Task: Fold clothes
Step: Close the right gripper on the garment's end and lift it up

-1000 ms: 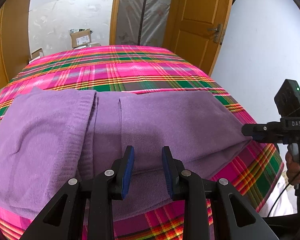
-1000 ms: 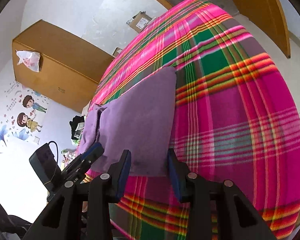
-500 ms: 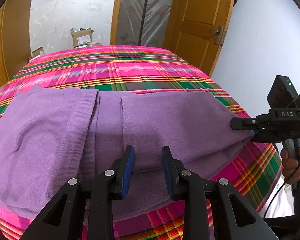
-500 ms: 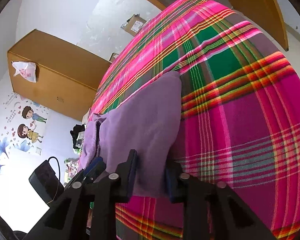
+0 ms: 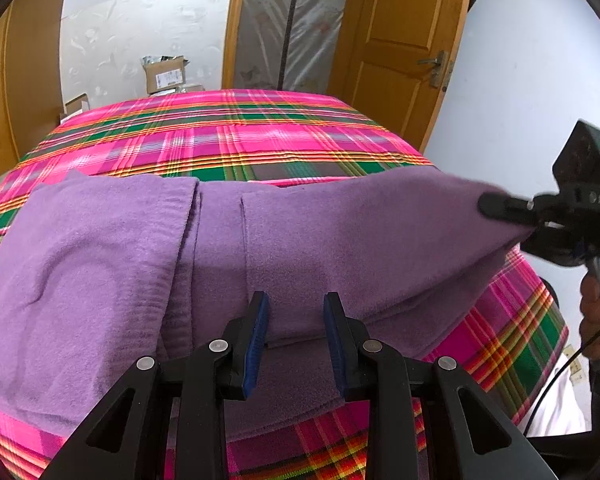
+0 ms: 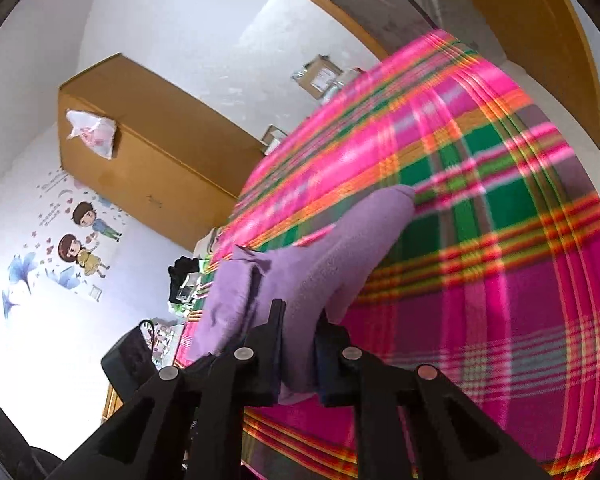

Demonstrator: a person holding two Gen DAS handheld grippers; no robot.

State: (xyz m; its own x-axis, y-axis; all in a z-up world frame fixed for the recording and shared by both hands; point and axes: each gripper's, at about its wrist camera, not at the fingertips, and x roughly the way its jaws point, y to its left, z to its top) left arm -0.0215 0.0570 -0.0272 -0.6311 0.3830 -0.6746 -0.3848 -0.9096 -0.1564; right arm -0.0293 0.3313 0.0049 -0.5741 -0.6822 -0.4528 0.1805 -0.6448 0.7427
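A purple fleece garment (image 5: 340,240) lies spread across a bed with a pink and green plaid cover (image 5: 240,136), its sides folded inward. My left gripper (image 5: 296,332) hovers over the garment's near edge, jaws apart, pads not pressing the cloth. My right gripper (image 5: 508,224) is at the garment's right corner, its jaws closing on it. In the right wrist view the purple garment (image 6: 332,264) runs up from between the right gripper (image 6: 300,332) fingers, pinched and lifted off the plaid cover (image 6: 500,240).
A wooden door (image 5: 396,40) and a white wall stand close to the bed's right side. Cardboard boxes (image 5: 166,74) sit beyond the far edge. A wooden wardrobe (image 6: 140,148) stands on the far left. A person's hand (image 5: 596,320) holds the right gripper's handle.
The right gripper slid onto the garment's right corner, closed on it and raised it, pulling the cloth off the bed. The left gripper has stayed put.
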